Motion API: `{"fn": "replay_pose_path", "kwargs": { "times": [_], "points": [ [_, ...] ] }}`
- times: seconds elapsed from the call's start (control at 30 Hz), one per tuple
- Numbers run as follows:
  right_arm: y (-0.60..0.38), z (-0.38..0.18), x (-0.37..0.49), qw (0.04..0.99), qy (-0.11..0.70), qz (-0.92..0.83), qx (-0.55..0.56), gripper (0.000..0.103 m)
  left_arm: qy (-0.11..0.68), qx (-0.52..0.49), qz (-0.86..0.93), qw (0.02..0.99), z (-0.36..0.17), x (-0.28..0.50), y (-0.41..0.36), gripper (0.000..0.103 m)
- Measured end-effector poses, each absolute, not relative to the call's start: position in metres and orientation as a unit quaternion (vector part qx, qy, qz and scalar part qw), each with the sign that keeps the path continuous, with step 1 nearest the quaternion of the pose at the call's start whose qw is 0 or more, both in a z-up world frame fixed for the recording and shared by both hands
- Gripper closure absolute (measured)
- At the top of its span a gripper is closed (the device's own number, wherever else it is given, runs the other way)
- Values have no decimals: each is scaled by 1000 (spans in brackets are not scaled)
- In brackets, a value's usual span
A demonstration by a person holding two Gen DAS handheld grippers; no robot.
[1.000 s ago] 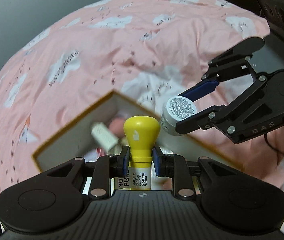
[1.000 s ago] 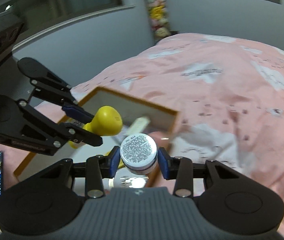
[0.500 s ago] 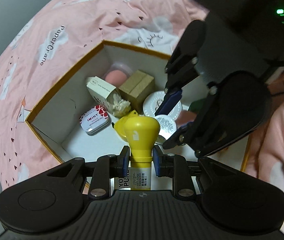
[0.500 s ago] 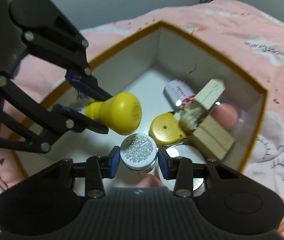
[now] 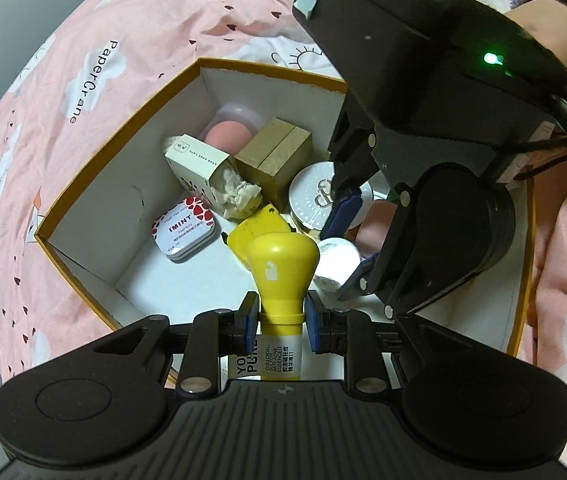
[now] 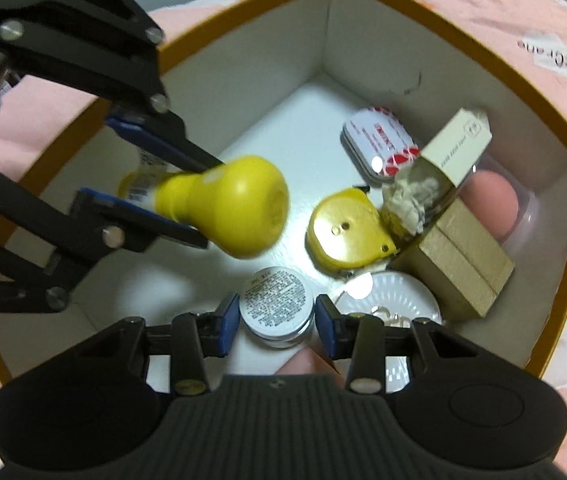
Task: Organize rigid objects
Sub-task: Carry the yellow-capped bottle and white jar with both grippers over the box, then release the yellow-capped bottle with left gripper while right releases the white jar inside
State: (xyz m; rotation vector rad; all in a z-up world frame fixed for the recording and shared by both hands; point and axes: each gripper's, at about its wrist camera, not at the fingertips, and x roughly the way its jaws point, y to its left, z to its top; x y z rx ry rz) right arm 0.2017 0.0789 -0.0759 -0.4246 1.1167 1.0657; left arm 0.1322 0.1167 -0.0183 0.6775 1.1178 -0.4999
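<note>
The left tool is clamped on the neck of a yellow-capped bottle, which hangs over the open box; its cap is bulb-shaped and its white label carries dark print. The right tool, just beside the left one, is clamped on a small white jar with fine print on its flat lid, low inside the same box. Beyond both tools, on the box floor, lie a yellow tape measure, a round white case, a wooden block, a mint tin, an opened carton and a pink sponge. The box rests on a pink bed cover.
</note>
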Motion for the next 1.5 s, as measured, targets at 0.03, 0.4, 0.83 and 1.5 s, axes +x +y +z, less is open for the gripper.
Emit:
{"fn": "replay_pose_path", "kwargs": {
  "times": [0.03, 0.4, 0.83, 1.5],
  "points": [
    [79, -79, 203, 694, 507, 476, -186, 62, 516, 313, -230, 764, -19, 133, 117, 76],
    [56, -52, 194, 729, 465, 465, -189, 44, 540, 341, -230, 734, -27, 140, 112, 76],
    [31, -39, 197, 760, 451, 433, -177, 40, 578, 388, -215, 685, -62, 158, 105, 75],
    [25, -33, 190, 758, 453, 430, -187, 31, 529, 348, -227, 740, -30, 149, 103, 34]
  ]
}}
